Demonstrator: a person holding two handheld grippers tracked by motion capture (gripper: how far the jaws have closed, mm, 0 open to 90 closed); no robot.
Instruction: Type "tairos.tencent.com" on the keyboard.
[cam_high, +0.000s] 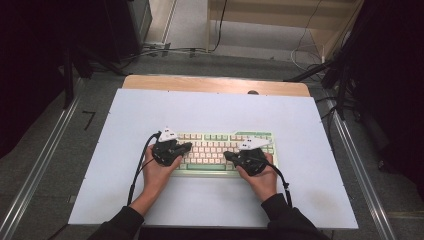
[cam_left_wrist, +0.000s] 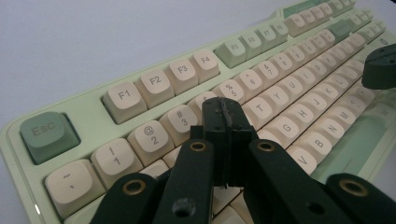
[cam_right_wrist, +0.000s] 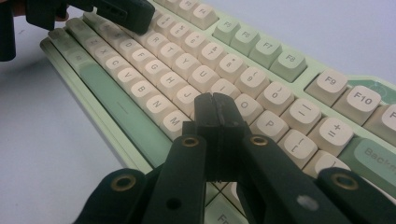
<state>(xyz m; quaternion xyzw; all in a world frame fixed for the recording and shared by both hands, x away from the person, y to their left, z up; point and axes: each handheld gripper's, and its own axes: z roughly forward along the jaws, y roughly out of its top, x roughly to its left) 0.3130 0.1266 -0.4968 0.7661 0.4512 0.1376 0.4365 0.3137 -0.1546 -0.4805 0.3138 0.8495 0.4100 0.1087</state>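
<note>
1. High view: Left hand-held gripper (cam_high: 183, 148) sits over the left end of the keyboard (cam_high: 220, 146), carried by the person's left hand (cam_high: 157, 172). Its tip points right, toward the middle keys.
2. High view: the right hand-held gripper (cam_high: 229, 156) sits over the right part of the keyboard, carried by the right hand (cam_high: 264, 179). Its tip points left. The two tips are near each other but apart.
3. High view: the keyboard lies flat on the pale worktop (cam_high: 150, 110), near the person's edge and roughly centred left to right. Pale green case, cream keys. A cable (cam_high: 136, 172) trails from the left hand-held gripper toward the near edge.
4. Left gripper view: the left hand-held gripper (cam_left_wrist: 224, 114) has both jaws pressed fully together with nothing between them. The tip is above the number row, close to the 4 key; contact with a key cannot be determined. The green ESC key (cam_left_wrist: 45, 133) is at the far left corner of the keyboard (cam_left_wrist: 116, 119).
5. Right gripper view: the right hand-held gripper (cam_right_wrist: 215, 109) is likewise fully closed and holds nothing. The tip is over the keys (cam_right_wrist: 187, 65) beside the O and P keys; contact cannot be determined. The left hand-held gripper (cam_right_wrist: 135, 14) appears farther off over the keyboard's other end.
</note>
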